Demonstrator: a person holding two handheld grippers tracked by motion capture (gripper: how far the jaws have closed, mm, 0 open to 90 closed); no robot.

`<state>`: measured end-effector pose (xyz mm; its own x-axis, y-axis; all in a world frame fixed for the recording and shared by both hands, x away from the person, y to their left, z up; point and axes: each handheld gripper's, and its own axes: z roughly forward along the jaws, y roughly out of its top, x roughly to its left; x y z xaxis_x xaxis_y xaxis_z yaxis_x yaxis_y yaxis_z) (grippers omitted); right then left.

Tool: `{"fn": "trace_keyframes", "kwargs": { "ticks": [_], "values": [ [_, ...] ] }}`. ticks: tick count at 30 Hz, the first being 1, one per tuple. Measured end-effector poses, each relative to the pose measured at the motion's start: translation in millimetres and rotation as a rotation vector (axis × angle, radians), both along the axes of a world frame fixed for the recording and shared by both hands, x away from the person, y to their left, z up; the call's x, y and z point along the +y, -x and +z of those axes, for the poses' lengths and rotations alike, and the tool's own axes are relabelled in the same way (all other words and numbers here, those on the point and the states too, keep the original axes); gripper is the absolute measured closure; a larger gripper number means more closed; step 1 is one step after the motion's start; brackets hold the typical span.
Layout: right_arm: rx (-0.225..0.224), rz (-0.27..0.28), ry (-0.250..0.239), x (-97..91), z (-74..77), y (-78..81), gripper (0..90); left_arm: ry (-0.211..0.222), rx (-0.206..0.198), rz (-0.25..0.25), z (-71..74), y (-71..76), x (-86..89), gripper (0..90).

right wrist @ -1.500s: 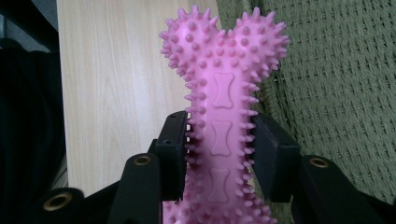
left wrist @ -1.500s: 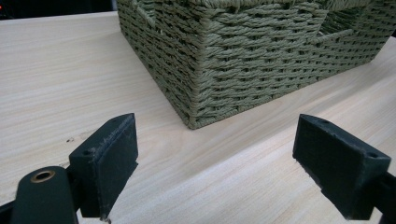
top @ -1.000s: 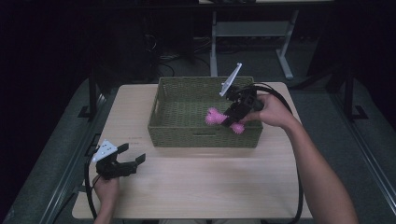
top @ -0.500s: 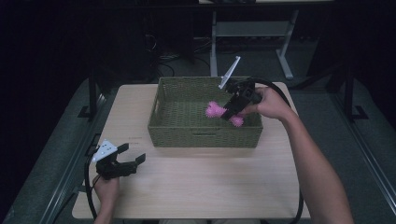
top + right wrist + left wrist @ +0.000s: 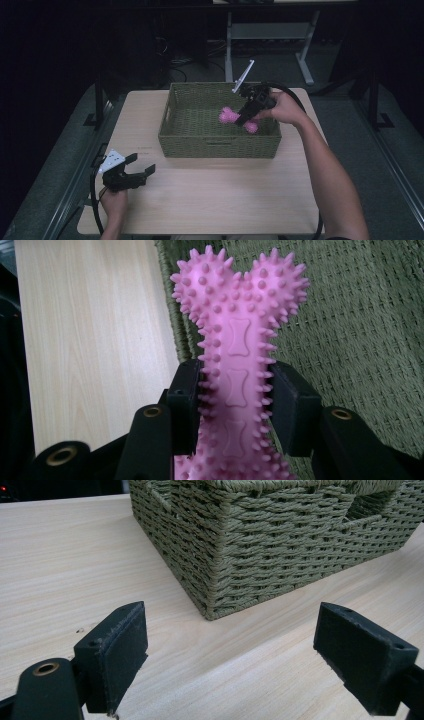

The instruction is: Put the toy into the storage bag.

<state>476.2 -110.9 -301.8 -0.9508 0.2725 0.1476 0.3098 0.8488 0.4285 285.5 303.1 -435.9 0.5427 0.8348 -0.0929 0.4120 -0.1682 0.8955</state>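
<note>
- Since the earlier frame my right hand has carried the pink spiky bone toy (image 5: pixel 231 117) a little toward the left and far side of the basket (image 5: pixel 172 116), and slightly lower; the left hand has kept its place.
- I see the toy hanging over the inside of the basket, right of its middle, above the woven floor; I cannot tell whether its lower end touches the floor yet.
- My right gripper (image 5: pixel 245 116) is clamped on the toy's narrow waist, and in the right gripper view (image 5: pixel 235 395) both pads press its spiked sides.
- Its long axis runs slantwise, one knobbed end up toward the left and far side, the other down toward the right and near side; in the right gripper view it runs along the line of the jaws, with a forked end pointing away from them.
- To do this step well, I judge I should lower it until it lies on the floor, clear of the right wall, then let go gently, since a rubbery toy may bounce or roll on its spikes.
- My left gripper (image 5: pixel 135 172) rests on the table (image 5: pixel 215 195) at the near left, jaws wide apart and empty, well apart from the basket.
</note>
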Motion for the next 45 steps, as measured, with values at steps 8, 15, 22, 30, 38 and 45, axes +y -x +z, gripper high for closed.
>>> {"fn": "trace_keyframes", "kwargs": {
  "ticks": [8,15,22,30,38,45],
  "values": [
    [0.009,-0.022,0.0,-1.6,-8.8,-10.4,58.1,-0.001,0.0,-0.002,0.1,0.1,0.1,13.6],
    [0.024,-0.028,0.019,1.9,-20.2,-15.5,58.0,-0.001,0.0,-0.001,0.2,0.1,0.3,13.6],
    [0.037,-0.02,0.031,7.3,-28.0,-17.6,58.0,-0.001,-0.002,-0.001,0.4,0.3,0.5,13.6],
    [0.046,-0.026,0.032,7.8,-31.3,-20.1,58.0,-0.001,-0.001,-0.001,0.3,0.2,0.4,13.6],
    [0.061,-0.043,0.023,3.7,-38.2,-21.8,58.0,-0.001,-0.002,-0.001,0.5,0.4,0.5,13.6],
    [0.07,-0.051,0.028,-0.2,-45.5,-22.7,58.0,-0.001,-0.001,-0.001,0.5,0.4,0.2,13.6]
  ]
}}
